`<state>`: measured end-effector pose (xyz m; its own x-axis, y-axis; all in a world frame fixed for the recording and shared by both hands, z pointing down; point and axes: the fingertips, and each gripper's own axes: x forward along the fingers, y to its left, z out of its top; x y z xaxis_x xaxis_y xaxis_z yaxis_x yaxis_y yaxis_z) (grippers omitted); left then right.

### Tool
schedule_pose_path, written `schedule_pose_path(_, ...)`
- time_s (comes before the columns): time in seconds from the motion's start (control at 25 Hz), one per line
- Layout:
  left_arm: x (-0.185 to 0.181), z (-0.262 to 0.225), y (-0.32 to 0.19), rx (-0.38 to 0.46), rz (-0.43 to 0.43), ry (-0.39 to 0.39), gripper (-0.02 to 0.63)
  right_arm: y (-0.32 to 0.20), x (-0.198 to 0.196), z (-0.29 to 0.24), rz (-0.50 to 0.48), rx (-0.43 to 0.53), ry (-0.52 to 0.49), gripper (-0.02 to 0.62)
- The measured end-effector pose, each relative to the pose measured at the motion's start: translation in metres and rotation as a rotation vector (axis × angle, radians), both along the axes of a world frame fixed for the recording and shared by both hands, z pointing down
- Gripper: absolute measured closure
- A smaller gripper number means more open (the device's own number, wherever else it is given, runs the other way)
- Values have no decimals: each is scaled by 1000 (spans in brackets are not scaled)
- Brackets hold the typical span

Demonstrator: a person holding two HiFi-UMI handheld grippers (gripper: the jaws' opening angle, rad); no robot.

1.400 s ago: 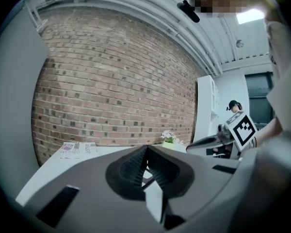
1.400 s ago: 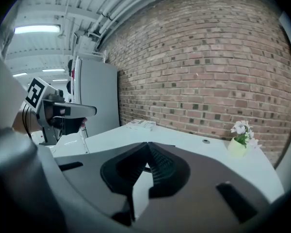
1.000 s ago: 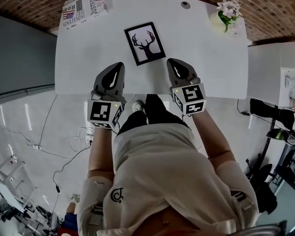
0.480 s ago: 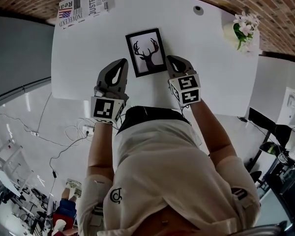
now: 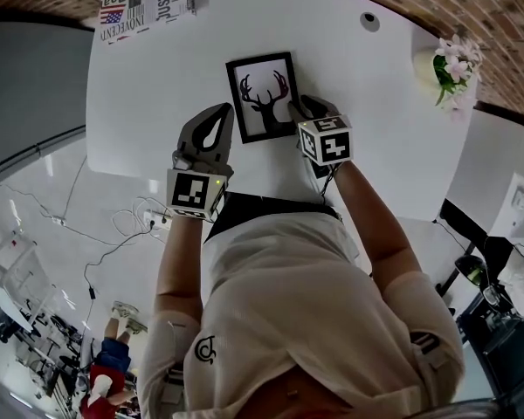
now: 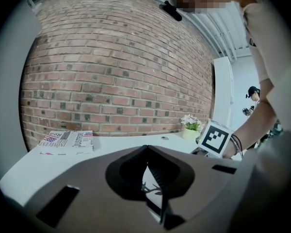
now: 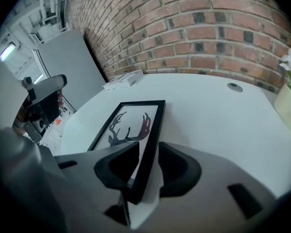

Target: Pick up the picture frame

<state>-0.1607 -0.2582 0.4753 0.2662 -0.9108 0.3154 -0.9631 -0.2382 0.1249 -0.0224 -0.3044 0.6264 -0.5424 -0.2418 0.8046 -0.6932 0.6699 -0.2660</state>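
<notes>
Head view first: the picture frame (image 5: 264, 97), a black-edged deer silhouette, lies flat on the white worktop (image 5: 157, 85) at 12 o'clock from the person. The right gripper (image 5: 304, 112) has its tips at the frame's 4 o'clock corner, against the right edge. The left gripper (image 5: 214, 125) sits just beside the frame's 8 o'clock corner, apart from it. A newspaper (image 5: 148, 3) lies well off at 10 o'clock and a flower pot (image 5: 454, 64) at 2 o'clock.

Over to the left gripper view: the fingers (image 6: 102, 161) meet at their tips with nothing between them. Only a sliver of the deer print (image 6: 148, 188) shows beyond, through the hollow between them. This one has hold of nothing.

Now the right gripper view, and here is the action: the fingers (image 7: 179, 166) stand apart, and the frame's (image 7: 128, 125) near right edge runs straight in between them. One finger is over the glass side and one outside the rim. A strip of white shows beside the outer finger, so they look placed around the edge, not yet pinched onto it.

So the reach looks done and the straddle is set. Closing on that edge and raising the frame off the worktop are both left to do.
</notes>
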Motion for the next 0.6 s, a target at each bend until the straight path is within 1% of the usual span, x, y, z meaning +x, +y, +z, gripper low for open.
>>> schedule_pose_path(0.12, -1, 5, 1, -8, 10, -8, 594, 1, 1, 9, 30, -25, 25, 473)
schedule_pose_path(0.24, 0, 7, 3, -14, 15, -1, 594, 1, 1, 11, 74, -47, 15, 483)
schedule_pose_path(0.32, 2, 6, 5, -16, 24, 3, 594, 0, 1, 11, 96, -49, 16, 499)
schedule_pose_path(0.6, 1, 7, 21, -26, 41, 16, 594, 7, 7, 13, 153, -56, 73, 503)
